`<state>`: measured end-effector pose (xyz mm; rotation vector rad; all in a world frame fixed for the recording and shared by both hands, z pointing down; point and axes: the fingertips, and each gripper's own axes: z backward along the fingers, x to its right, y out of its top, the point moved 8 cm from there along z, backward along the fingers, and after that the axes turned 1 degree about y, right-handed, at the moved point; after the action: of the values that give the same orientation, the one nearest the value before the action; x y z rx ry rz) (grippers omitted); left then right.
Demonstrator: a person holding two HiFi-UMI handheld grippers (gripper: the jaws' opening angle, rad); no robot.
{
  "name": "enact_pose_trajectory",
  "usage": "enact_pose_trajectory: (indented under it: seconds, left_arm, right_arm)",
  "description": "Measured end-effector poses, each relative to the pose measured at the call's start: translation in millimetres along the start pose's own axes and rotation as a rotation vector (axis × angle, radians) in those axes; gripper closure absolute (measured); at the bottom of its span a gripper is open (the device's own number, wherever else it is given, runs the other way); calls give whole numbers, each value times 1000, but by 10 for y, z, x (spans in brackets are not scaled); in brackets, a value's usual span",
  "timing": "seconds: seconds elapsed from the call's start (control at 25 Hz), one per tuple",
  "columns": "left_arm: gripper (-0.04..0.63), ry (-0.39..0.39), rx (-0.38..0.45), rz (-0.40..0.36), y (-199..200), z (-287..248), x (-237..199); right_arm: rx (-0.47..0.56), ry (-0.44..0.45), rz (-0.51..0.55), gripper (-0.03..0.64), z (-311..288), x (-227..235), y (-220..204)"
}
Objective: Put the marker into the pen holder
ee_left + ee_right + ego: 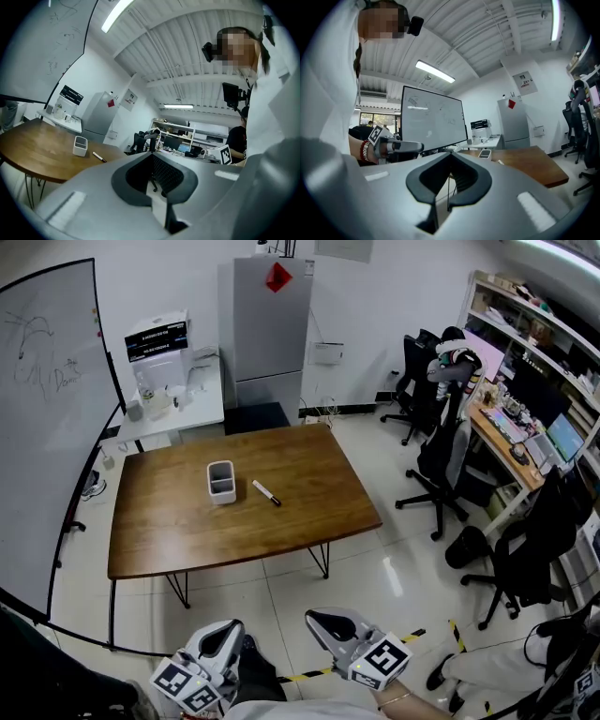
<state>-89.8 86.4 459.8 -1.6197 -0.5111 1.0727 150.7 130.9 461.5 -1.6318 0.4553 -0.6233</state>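
A white, empty pen holder (222,482) stands near the middle of the brown wooden table (169,531). The black-and-white marker (266,492) lies flat just right of it, apart from it. Both grippers are far from the table, low at the front by the person's body. My left gripper (222,640) and my right gripper (328,622) both have their jaws together with nothing between them. The left gripper view shows its shut tips (152,152), the holder (80,146) and the marker (99,157). In the right gripper view, the shut tips (451,152) point toward the holder (485,153).
A large whiteboard (47,409) stands left of the table. Behind it are a grey fridge (272,324) and a side table with a printer (159,338). Office chairs (441,465) and a cluttered desk (511,442) fill the right. Yellow-black tape (309,673) marks the floor.
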Motion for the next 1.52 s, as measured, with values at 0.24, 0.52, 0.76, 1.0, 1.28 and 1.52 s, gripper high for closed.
enact_pose_trajectory:
  seconds: [0.24, 0.52, 0.76, 1.0, 1.28, 1.52]
  left_arm:
    - [606, -81, 1, -57, 633, -575, -954]
    - [607, -121, -20, -94, 1056, -782, -1793]
    - [607, -76, 6, -56, 1121, -768, -2135]
    - [607, -6, 37, -27, 1157, -840, -2371]
    - [607, 95, 78, -26, 1258, -855, -2595]
    - [607, 149, 79, -47, 1213, -859, -2602]
  right_arm:
    - [26, -64, 28, 627, -879, 473, 294]
    - [38, -65, 22, 627, -1974, 668, 406]
    - [-11, -86, 4, 626, -2234, 899, 345]
    - [-83, -108, 13, 627, -2328, 1330, 307]
    - [-298, -121, 22, 627, -2729, 2092, -136]
    - [-514, -208, 24, 506, -2969, 2767, -700]
